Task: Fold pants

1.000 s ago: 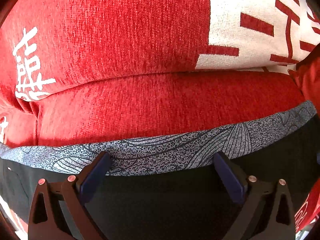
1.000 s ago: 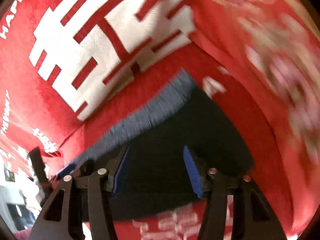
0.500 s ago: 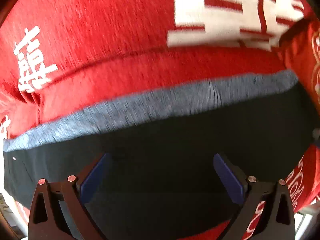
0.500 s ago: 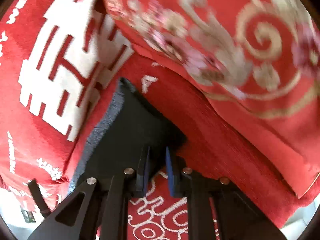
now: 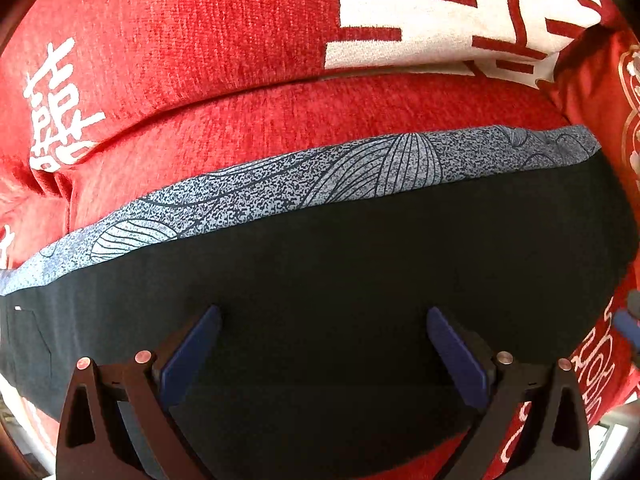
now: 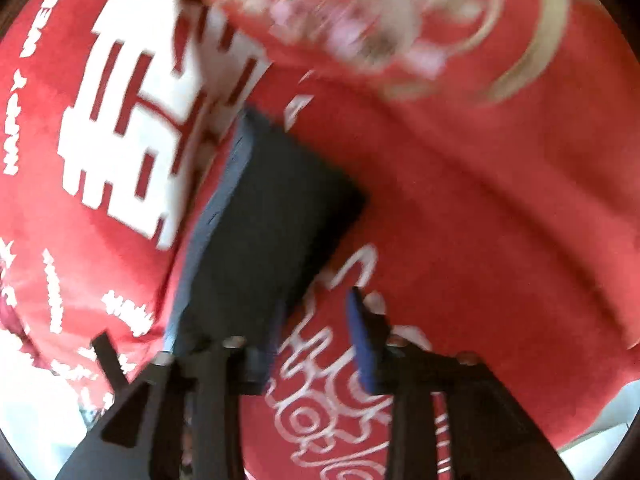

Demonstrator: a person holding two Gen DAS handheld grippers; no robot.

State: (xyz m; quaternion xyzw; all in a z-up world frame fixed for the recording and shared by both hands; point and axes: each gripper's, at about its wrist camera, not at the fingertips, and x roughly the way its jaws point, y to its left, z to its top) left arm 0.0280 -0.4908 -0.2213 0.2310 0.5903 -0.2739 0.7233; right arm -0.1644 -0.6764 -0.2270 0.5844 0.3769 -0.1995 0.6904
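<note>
Two wrist views show one pair of black pants [image 5: 360,300] lying flat on a red cover [image 5: 200,40] printed with large white characters. In the left wrist view the pants fill the lower half of the frame; their grey patterned band [image 5: 320,184] runs across the middle from lower left to upper right, resting on the red cloth. The left tool [image 5: 322,344] hangs over the black fabric with its blue-padded fingers [image 5: 192,352] spread wide and nothing pinched between them. A second red cloth with gold ornament [image 5: 624,120] borders the pants at the right edge.

In the right wrist view, which is blurred, the pants [image 6: 264,216] appear as a dark oblong slanting up from the lower left, the grey band [image 6: 224,208] along their left side. The right tool [image 6: 316,336] has just been opening; its fingers [image 6: 360,340] stand partly apart. Its left finger lies against the near edge of the pants, while the gap between the two fingers shows red cloth with white scrollwork [image 6: 328,408], so the pants appear to be free of the grip.
</note>
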